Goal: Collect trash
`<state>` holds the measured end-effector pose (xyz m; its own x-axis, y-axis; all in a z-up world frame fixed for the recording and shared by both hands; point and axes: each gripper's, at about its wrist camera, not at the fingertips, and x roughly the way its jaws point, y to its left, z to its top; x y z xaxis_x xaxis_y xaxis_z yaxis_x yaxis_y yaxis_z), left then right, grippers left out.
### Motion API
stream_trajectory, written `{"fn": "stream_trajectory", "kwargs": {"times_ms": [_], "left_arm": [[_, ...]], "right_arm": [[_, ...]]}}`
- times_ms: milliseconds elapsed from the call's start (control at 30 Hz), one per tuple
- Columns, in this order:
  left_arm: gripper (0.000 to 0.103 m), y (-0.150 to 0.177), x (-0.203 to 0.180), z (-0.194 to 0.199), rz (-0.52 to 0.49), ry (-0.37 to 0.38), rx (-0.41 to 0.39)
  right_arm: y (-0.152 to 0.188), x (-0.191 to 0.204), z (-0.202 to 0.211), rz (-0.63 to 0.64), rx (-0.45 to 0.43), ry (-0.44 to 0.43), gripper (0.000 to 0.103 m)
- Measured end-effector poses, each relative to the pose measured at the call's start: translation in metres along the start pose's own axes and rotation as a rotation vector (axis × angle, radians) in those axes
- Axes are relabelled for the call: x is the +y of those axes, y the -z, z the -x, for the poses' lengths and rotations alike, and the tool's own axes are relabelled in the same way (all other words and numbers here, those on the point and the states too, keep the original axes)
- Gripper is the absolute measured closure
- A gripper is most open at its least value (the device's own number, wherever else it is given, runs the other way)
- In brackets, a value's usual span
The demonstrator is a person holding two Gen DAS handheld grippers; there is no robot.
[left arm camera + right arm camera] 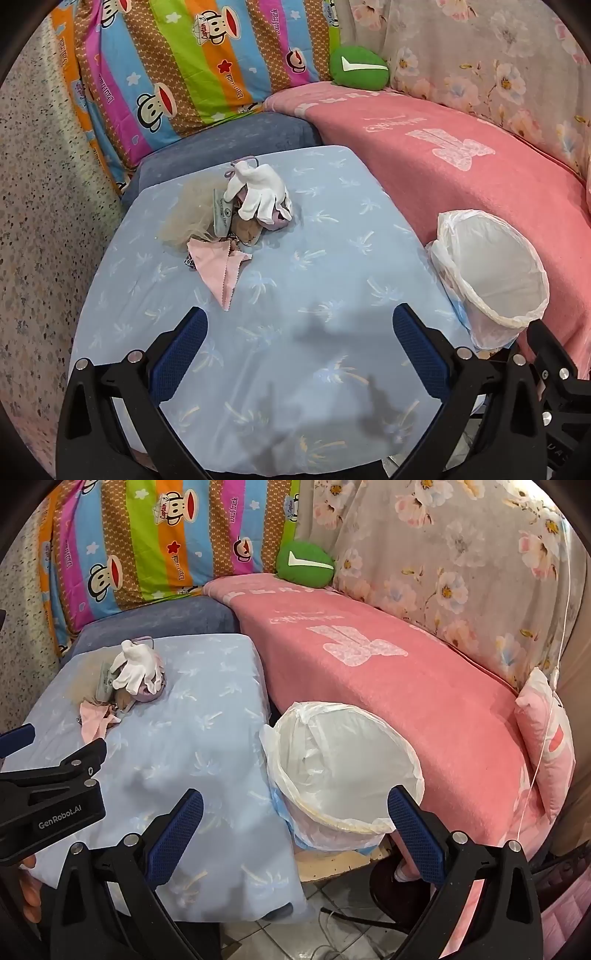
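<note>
Left gripper (299,332) spread wide, nothing between the fingers, hovering over the near part of the blue-covered table (332,229). Trash pile (240,210) lies well ahead of it, left of center: white glove (258,192) on top, pink cloth (225,269) nearest the left finger, still apart. Right gripper (295,816) also spread, empty, with the lined bin (343,760) straight ahead between its fingers, beside the table's right edge. Pile sits far off to its upper left.
</note>
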<state>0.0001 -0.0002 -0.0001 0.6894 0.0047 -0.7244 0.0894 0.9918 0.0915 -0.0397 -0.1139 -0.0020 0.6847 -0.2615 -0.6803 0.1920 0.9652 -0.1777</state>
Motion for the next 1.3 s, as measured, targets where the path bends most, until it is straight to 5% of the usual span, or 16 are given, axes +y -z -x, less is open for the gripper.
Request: {"fn": "stream_trajectory", "kwargs": {"times_ms": [1300], "left_arm": [[0.007,-0.037,-0.016,0.011,0.015,0.014,0.034]], "right_arm": [[-0.034,-0.017,0.004,0.030,0.037,-0.005,0.007]]}}
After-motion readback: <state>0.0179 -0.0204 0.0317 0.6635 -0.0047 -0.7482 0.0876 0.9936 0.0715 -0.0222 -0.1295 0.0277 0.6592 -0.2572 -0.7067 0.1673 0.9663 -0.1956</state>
